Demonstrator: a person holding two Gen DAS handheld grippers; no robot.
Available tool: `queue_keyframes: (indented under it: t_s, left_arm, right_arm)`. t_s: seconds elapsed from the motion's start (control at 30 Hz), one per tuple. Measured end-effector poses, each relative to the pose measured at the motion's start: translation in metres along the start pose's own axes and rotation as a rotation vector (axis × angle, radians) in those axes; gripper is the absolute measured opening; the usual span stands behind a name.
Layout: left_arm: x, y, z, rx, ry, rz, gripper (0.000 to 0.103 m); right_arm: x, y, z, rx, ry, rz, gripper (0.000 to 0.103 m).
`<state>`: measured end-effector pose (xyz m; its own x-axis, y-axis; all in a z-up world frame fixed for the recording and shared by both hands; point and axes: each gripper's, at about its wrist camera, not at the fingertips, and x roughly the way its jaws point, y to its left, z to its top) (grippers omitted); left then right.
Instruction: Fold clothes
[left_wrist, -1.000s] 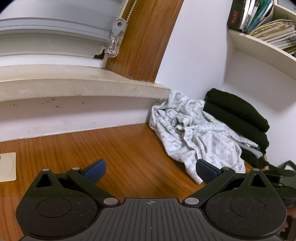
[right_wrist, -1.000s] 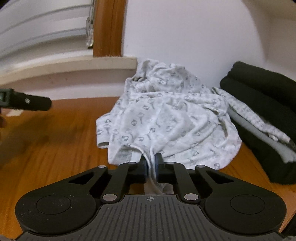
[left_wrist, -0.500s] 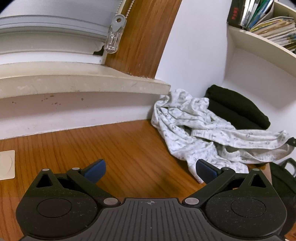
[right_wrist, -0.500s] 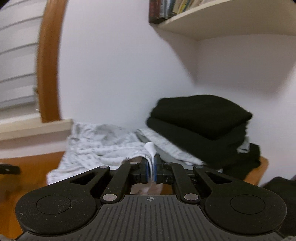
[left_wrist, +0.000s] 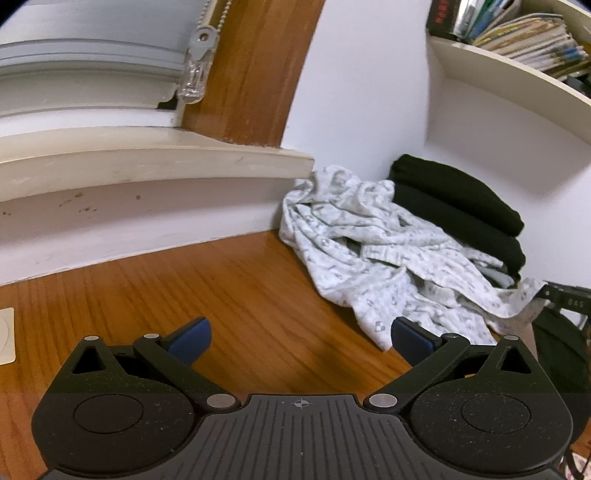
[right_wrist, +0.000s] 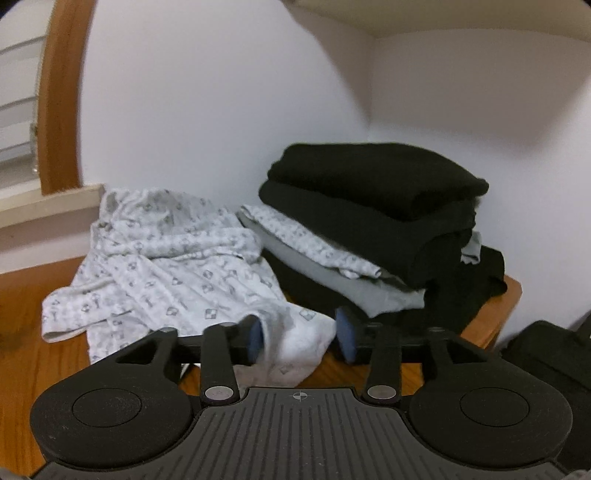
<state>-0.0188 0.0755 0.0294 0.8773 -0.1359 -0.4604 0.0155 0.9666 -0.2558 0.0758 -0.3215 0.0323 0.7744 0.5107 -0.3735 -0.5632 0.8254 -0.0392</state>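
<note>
Books (left_wrist: 532, 44) fill a white shelf (left_wrist: 498, 85) above the wooden table (left_wrist: 229, 295), beside a window sill (left_wrist: 147, 158).

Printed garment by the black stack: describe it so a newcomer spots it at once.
Find the corner where the wooden table meets the white wall, below the bookshelf. A folded black stack sits there; the printed garment lies crumpled to its left. It alone is pale, patterned and unfolded.

Only "DAS" legible, on black bar (left_wrist: 569, 301) at right edge.
</note>
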Motion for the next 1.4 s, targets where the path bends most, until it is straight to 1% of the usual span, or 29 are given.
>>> queue_keyframes:
  t_s: [0.2,0.43,0.5,0.57,0.6,0.7,0.8,0.87,0.93,1.0,1.03,1.07,1.1,1.13,1.17,1.27,1.4]
  left_arm:
    - [0.002,-0.007,-0.004,0.033,0.005,-0.001,0.103]
    - [0.005,-0.006,-0.004,0.012,0.026,-0.012,0.103]
    - [0.004,-0.006,-0.004,0.015,0.023,-0.012,0.103]
    - [0.004,-0.006,-0.004,0.011,0.019,-0.019,0.103]
    - [0.003,-0.006,-0.004,0.009,0.018,-0.02,0.103]
    - [0.003,-0.004,-0.003,0.006,0.017,-0.012,0.103]
    - [0.001,-0.001,-0.001,-0.004,0.011,-0.005,0.103]
    - [0.0,0.002,0.0,-0.016,0.007,-0.005,0.103]
    - [-0.001,0.005,0.002,-0.028,0.005,-0.006,0.103]
    - [-0.001,0.007,0.003,-0.036,0.005,-0.004,0.103]
    - [-0.001,0.008,0.003,-0.039,0.006,-0.004,0.103]
    - [-0.001,0.008,0.004,-0.04,0.008,-0.006,0.103]
    - [-0.002,0.007,0.004,-0.041,0.009,-0.01,0.103]
    - [-0.002,0.007,0.005,-0.043,0.01,-0.018,0.103]
    - [-0.003,0.007,0.005,-0.046,0.009,-0.03,0.103]
    - [-0.006,0.005,0.005,-0.054,-0.001,-0.068,0.103]
    - [-0.008,-0.002,0.006,-0.025,-0.011,-0.091,0.103]
  right_arm:
    - [-0.009,0.002,-0.004,-0.007,-0.031,0.059,0.048]
    - [-0.019,0.014,-0.002,-0.035,-0.061,0.138,0.049]
    - [-0.019,0.022,0.003,-0.045,-0.087,0.169,0.05]
    - [-0.019,0.034,0.011,-0.06,-0.144,0.173,0.051]
    - [-0.017,0.042,0.015,-0.073,-0.16,0.181,0.051]
    - [-0.001,0.072,0.029,-0.135,-0.132,0.247,0.052]
    - [0.036,0.108,0.03,-0.257,-0.025,0.273,0.052]
    - [0.061,0.123,0.028,-0.306,0.035,0.266,0.052]
    - [0.081,0.131,0.029,-0.325,0.077,0.227,0.052]
    - [0.096,0.131,0.031,-0.317,0.108,0.219,0.052]
    - [0.101,0.13,0.032,-0.308,0.119,0.22,0.051]
    - [0.103,0.128,0.033,-0.295,0.127,0.228,0.044]
    - [0.103,0.125,0.035,-0.277,0.132,0.242,0.035]
    - [0.103,0.123,0.036,-0.26,0.138,0.257,0.017]
    - [0.101,0.119,0.039,-0.235,0.135,0.277,0.012]
    - [0.086,0.111,0.052,-0.163,0.103,0.346,0.011]
    - [0.059,0.111,0.07,-0.147,0.054,0.419,0.008]
